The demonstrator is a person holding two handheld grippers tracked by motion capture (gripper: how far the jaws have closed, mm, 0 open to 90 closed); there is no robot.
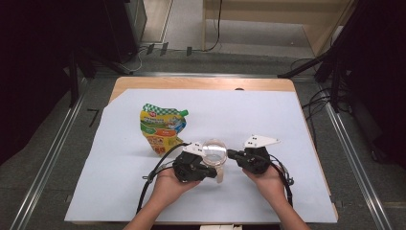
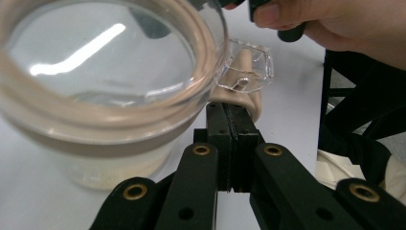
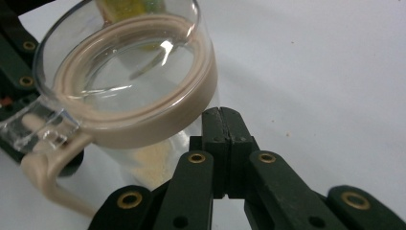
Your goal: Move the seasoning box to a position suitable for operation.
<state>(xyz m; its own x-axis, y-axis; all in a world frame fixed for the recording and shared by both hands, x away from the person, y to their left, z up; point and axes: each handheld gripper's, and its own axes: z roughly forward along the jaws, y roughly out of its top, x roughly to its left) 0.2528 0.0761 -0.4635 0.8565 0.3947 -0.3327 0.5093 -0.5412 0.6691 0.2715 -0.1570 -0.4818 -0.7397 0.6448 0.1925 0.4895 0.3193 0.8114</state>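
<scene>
A clear glass jar (image 1: 214,151) stands on the white sheet; its clear lid (image 3: 129,81) has a beige seal ring, and a little pale powder (image 3: 153,165) lies at its bottom. A beige strap handle (image 2: 249,103) with a clear tab (image 2: 251,67) hangs at the jar's near side. My left gripper (image 2: 232,109) is shut, and its tips sit right at that strap; whether they pinch it I cannot tell. My right gripper (image 3: 221,114) is shut too, with its tips against the jar's wall just under the beige rim. In the high view the left gripper (image 1: 213,168) and right gripper (image 1: 231,154) flank the jar.
A yellow and green spouted pouch (image 1: 160,127) lies flat on the white sheet (image 1: 268,120), left of and behind the jar. The sheet covers most of the wooden table (image 1: 201,84). Black stands and cables crowd the floor on both sides.
</scene>
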